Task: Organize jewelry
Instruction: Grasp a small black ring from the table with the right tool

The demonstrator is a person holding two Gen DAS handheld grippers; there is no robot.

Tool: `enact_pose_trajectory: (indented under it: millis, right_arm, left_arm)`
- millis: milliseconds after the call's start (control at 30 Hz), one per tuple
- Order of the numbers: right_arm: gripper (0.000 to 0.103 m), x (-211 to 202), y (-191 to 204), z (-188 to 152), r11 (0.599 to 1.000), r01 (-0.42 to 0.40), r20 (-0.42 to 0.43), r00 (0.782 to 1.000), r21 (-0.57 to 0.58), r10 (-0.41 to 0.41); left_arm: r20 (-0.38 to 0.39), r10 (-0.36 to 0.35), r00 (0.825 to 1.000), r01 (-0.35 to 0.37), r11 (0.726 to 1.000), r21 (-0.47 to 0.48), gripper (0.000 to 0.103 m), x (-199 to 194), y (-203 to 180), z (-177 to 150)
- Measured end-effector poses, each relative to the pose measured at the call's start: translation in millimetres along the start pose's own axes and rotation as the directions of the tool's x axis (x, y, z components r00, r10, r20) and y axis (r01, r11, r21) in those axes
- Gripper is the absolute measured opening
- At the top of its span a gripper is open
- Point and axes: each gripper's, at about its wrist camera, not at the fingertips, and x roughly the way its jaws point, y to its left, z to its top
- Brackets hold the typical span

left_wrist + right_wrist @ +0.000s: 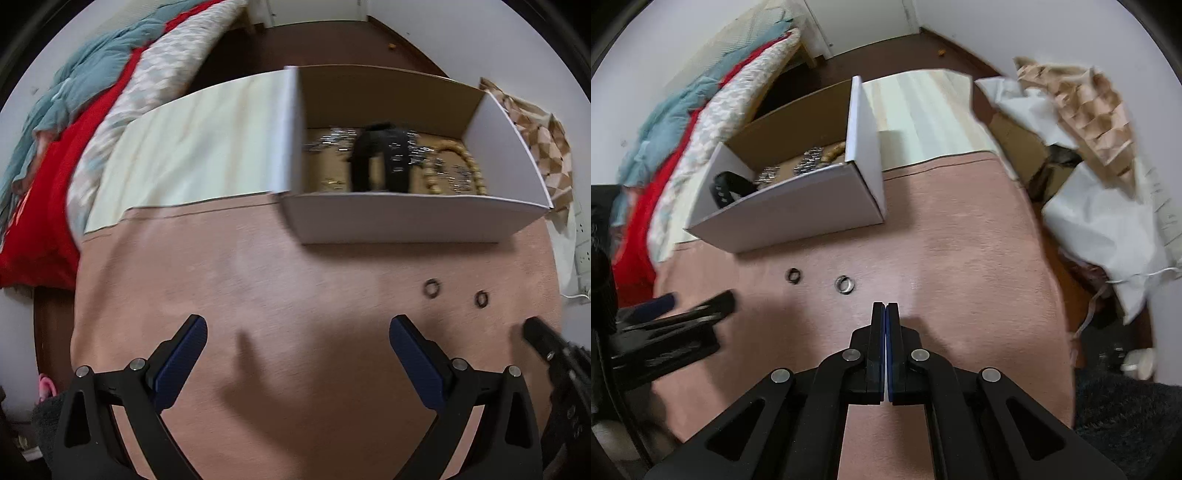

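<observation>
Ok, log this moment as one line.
left gripper: open, empty | right gripper: shut, empty | two small metal rings: on pink cloth | white cardboard box: holds jewelry

Blurred jewelry [369,162] inside box [406,218]

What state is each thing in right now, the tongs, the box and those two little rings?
Left tongs: open, empty.
Right tongs: shut, empty.
Box: open-topped, jewelry inside.
Darker ring: loose on the pink cloth, outside the box.
Silver ring: loose beside it, untouched.
</observation>
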Motion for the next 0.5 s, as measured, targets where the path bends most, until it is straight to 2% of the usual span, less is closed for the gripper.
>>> enact_pose_trajectory:
  millis: [67,100,133,200,367,467,500]
  right_arm:
    - [0.001,3,0,4,0.999,-0.05,-0.016,0.999,0.009,0.05]
    - [0.005,8,4,6,0.998,-0.054,-0.026,0.998,-0.015,0.053]
    - [0.016,11,10,8,0.998,-0.045,-0.021,0.999,-0.043,0.044]
    - [0.027,15,17,10,0.997,-0.039,-0.008,0.999,-0.073,0.039]
    - [0.027,33,39,12,0.986,0.034,-0.015,0.999,-0.164,-0.037]
    - [0.027,35,53,10,0.973,0.097,0.017,0.995,-0.211,-0.095]
    - [0.021,36,56,9,0.967,0.118,0.025,0.993,-0.226,-0.116]
  left_arm:
    - [0.005,0.022,1.0,-0.022,1.0,0.011,0.101,1,-4,1]
    - [0.01,0.043,0.999,-0.043,0.999,0.011,0.101,1,-3,1]
    - [0.012,0.055,0.998,-0.055,0.998,0.009,0.101,2,-1,1]
    - [0.006,0.091,0.996,-0.091,0.996,-0.01,0.101,4,11,-1]
    - [-0.024,0.136,0.99,-0.137,0.988,-0.064,0.101,11,42,-9]
    - [-0.031,0.15,0.988,-0.152,0.986,-0.073,0.101,12,52,-14]
    - [-0.032,0.15,0.988,-0.152,0.986,-0.074,0.101,12,53,-16]
